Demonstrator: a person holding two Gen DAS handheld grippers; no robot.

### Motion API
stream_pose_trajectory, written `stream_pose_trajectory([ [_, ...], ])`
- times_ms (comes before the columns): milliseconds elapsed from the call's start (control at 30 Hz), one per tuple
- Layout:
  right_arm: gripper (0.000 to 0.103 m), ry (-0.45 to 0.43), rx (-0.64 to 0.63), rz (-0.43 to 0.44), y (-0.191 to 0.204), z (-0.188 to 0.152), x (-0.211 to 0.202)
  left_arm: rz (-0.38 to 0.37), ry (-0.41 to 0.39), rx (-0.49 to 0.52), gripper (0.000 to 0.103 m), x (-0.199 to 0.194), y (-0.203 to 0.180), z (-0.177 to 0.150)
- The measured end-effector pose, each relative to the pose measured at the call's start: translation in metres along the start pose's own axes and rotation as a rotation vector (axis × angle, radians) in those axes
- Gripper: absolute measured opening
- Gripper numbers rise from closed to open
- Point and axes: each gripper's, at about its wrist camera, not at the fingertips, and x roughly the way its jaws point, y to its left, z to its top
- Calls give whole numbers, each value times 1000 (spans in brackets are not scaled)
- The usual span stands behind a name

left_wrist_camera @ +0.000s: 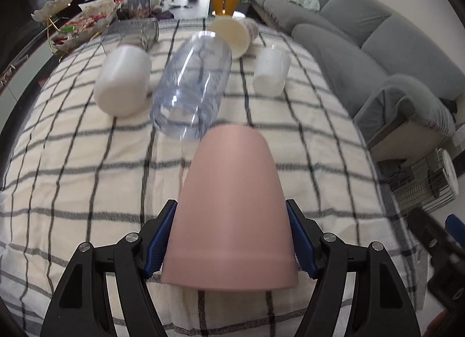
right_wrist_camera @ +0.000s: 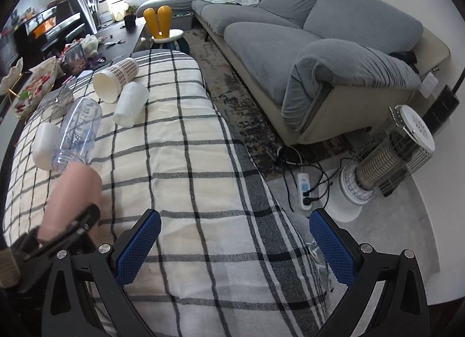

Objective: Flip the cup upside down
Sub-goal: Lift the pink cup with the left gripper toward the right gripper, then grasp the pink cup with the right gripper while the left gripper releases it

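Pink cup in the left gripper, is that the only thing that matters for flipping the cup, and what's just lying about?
In the job:
pink cup
left gripper

Lying about:
clear bottle
white cups
paper cup
right gripper

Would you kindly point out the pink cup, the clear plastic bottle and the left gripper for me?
pink cup (left_wrist_camera: pixel 232 200), left wrist view, middle of its side wall.
clear plastic bottle (left_wrist_camera: pixel 193 84), left wrist view, middle of its body.
left gripper (left_wrist_camera: pixel 231 239), left wrist view, midway between the fingertips, closed on the cup.

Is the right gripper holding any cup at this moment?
No, the right gripper is open and empty over the checked cloth.
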Motion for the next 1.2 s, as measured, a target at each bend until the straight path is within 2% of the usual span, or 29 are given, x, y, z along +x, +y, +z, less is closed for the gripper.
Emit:
stream_pose_trajectory([
  [167, 102, 17, 14, 14, 0, -1, 6, 20, 9, 22, 72, 0, -1, -5],
  [233, 102, 12, 13, 15, 1, -1, 3, 16, 5, 26, 79, -4, -1, -5],
  [467, 102, -22, -8, 20, 9, 1, -16, 2, 36, 50, 84, -22, 0, -9],
  [600, 102, -41, -15, 36, 14, 4, -33, -11, 31, 63, 85, -46, 6, -10],
  [700, 102, -44, -26, 62, 21, 12, -45, -5, 0, 71, 87, -71, 12, -7],
  [800, 102, -27, -54, 113, 37, 24, -53, 36, -71, 70, 93, -99, 22, 0],
  [967, 102, 126, -168, 249, 83, 54, -44, 126, -169, 10, 98, -135, 56, 17],
  [1100, 102, 279, -249, 286, 126, 69, -27, 159, -184, -45, 103, -143, 81, 27],
  [1200, 102, 413, -269, 301, 154, 74, -6, 202, -174, -93, 103, -139, 103, 34],
])
